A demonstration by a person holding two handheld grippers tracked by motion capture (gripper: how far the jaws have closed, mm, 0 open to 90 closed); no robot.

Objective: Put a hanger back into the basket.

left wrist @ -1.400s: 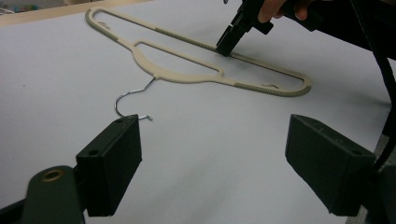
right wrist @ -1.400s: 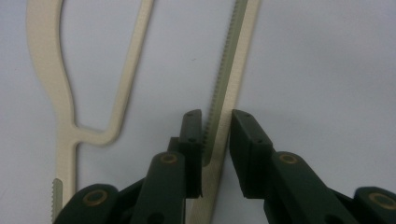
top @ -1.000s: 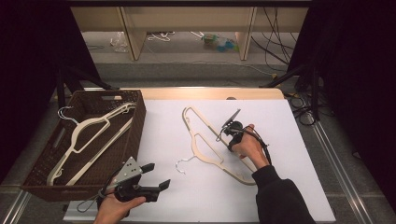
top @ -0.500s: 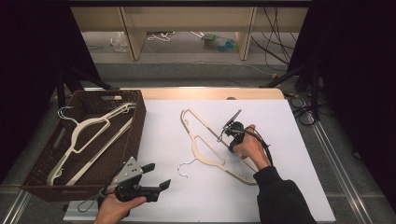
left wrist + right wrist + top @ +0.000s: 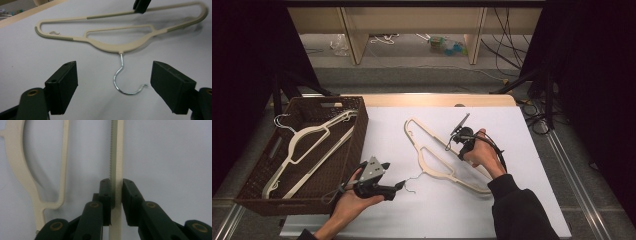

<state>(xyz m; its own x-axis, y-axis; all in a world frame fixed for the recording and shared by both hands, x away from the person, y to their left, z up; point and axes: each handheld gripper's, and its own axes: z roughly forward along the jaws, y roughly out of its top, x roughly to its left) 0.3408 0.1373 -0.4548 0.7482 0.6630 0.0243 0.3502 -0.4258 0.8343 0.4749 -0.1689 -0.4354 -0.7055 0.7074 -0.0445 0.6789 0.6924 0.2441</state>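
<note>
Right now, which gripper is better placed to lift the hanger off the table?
Right. The right gripper is clamped on the hanger's bottom bar; the left gripper is open, straddling the metal hook without touching it.

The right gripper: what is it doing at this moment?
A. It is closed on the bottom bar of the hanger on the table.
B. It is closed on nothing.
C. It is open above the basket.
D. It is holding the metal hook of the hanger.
A: in the right gripper view, the right gripper has both jaws pressed against the ribbed bar of the hanger.
</note>
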